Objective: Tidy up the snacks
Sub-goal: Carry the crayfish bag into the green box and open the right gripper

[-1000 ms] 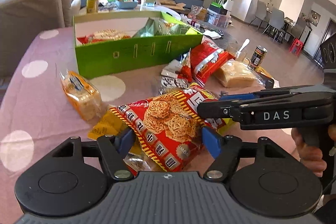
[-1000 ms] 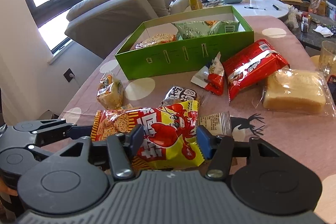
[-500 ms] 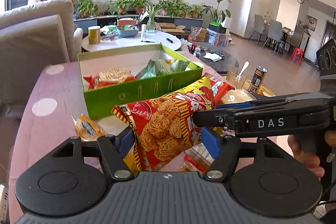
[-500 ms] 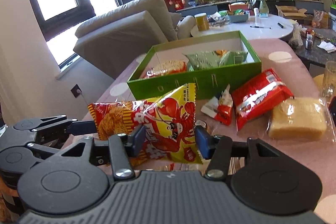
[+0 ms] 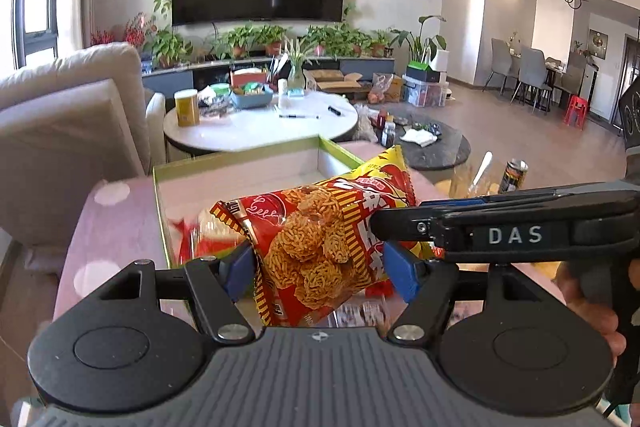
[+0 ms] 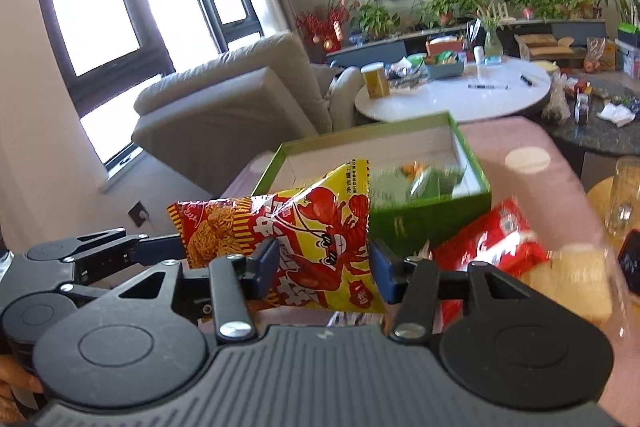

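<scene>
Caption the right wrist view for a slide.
Both grippers lift a red-and-yellow snack bag toward the open green box.

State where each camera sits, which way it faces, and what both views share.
Left wrist: on the left gripper, facing the TV wall over the green box; the right gripper and a hand show.
Right wrist: on the right gripper, facing the sofa and window; the left gripper shows at left.
Shared: the snack bag, gripped at both ends with the right jaws closing on it, the box and the white round table.
</scene>
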### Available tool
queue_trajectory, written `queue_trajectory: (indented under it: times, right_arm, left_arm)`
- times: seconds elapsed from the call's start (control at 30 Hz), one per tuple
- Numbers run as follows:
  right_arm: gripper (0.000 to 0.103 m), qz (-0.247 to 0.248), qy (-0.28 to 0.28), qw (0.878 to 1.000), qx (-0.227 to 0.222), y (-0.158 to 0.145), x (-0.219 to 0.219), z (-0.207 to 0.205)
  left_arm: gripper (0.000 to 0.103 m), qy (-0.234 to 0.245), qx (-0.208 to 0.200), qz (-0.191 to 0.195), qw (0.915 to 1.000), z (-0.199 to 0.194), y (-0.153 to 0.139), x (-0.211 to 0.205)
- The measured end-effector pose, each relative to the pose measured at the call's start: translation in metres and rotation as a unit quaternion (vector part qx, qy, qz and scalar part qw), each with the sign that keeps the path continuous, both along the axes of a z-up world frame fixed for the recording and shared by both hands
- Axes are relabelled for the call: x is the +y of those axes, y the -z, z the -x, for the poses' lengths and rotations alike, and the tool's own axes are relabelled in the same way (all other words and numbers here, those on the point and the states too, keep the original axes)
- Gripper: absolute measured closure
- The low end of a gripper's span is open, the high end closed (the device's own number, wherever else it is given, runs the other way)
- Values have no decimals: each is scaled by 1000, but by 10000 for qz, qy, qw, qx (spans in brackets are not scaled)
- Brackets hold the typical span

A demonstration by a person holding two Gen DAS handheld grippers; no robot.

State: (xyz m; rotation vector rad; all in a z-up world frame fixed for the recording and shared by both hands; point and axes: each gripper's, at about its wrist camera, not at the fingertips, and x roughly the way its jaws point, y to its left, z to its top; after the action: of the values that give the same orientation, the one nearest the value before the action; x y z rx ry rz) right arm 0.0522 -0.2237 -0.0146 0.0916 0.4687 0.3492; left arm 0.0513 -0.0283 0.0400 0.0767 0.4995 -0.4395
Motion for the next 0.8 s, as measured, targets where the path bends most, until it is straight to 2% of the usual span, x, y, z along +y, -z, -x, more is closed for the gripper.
queue_trajectory:
  times: [0.4, 0.6, 0.8]
  right_arm:
    - [49, -400, 250, 9982, -366, -30, -23, -57]
    - [49, -454, 331, 9976, -401, -32, -34, -88]
    - [49, -488, 407, 9975, -306, -23, -42, -115]
  left_arm:
    - [38, 76, -216, 85, 9997, -73, -25, -25]
    - [38, 75, -113, 76, 9999, -112, -19, -37]
    - [37, 53, 121, 0, 9999, -146, 2, -43]
